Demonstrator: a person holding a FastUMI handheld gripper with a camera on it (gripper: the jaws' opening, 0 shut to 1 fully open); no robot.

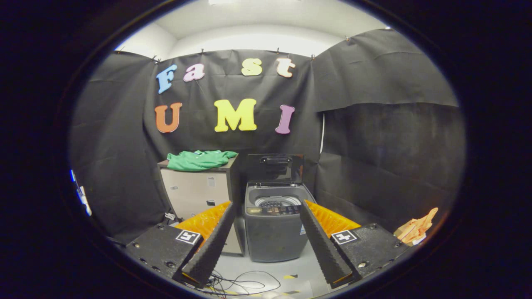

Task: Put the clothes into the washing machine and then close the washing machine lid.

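Gripper open, fingers spread wide, holding nothing. Washing machine straight ahead between the fingers, well beyond the tips, lid standing up. Green clothes lie on a cabinet just beside the machine, ahead-left, beyond the left finger.

washing machine mouth unobstructed (lid raised), cabinet just beside

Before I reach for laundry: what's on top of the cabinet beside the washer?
A crumpled green shirt lies on the cabinet; whatever is under it is covered. The gripper is open, holding nothing.
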